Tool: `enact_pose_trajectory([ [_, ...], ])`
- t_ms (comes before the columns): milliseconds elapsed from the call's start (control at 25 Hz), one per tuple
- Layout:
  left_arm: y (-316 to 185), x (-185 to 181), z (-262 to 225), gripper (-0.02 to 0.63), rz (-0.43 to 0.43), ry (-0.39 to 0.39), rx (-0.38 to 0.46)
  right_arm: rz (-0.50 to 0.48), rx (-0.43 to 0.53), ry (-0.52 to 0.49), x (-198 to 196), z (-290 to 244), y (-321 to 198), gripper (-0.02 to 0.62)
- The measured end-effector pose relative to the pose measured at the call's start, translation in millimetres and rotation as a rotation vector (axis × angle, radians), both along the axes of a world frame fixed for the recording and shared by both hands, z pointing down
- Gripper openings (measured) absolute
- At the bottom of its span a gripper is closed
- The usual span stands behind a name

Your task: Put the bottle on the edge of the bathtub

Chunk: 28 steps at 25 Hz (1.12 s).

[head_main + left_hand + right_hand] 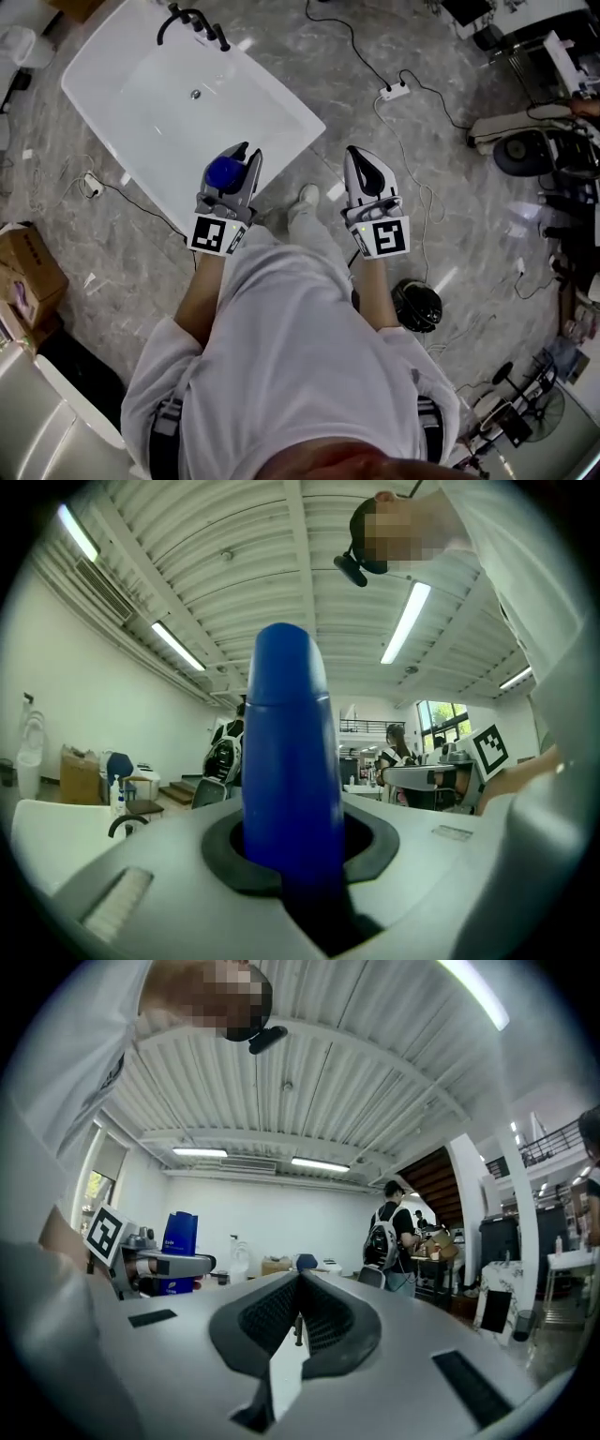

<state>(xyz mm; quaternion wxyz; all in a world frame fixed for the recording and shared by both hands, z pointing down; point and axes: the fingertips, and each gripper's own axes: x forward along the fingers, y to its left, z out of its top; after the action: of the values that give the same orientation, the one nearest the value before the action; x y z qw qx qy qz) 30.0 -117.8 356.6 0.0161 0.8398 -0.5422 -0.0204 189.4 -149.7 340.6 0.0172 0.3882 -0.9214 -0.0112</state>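
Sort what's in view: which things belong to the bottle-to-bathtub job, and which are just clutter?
Job in hand:
- blue bottle, clamped in the left tool
- white bathtub

Lying about:
- power strip on the floor
- cardboard box
- black helmet-like object
- right tool, shut and empty

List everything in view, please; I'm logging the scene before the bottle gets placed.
bathtub: one, white, upper left of the head view
faucet: one, black, at the bathtub's far end
bottle: one, blue, in the left claw
power strip: one, white, on the floor, upper middle
cardboard box: one, brown, floor at left
left claw: one, grey, shut on the bottle, by the bathtub's near edge
right claw: one, grey, shut and empty, beside the left
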Motion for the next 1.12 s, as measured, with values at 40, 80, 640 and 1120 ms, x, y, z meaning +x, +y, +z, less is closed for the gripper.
enact_pose_trajectory([
  [40,-13.6,4.9,1.4,0.089,-0.018,-0.001,0.003,-0.025,-0.01,-0.015,3.2,0.7,-14.9,0.0],
  [80,-27.4,8.6,2.4,0.089,-0.033,-0.004,0.009,-0.046,-0.017,-0.026,5.3,2.0,-29.1,0.0],
  [640,-180.9,-20.2,60.3,0.087,-0.114,-0.014,0.065,-0.16,-0.013,-0.02,-23.7,65.2,-159.8,0.0],
  [1120,-276.5,-68.0,255.1,0.086,-0.037,-0.033,0.089,-0.169,-0.007,-0.052,-89.5,216.4,-222.4,0.0],
])
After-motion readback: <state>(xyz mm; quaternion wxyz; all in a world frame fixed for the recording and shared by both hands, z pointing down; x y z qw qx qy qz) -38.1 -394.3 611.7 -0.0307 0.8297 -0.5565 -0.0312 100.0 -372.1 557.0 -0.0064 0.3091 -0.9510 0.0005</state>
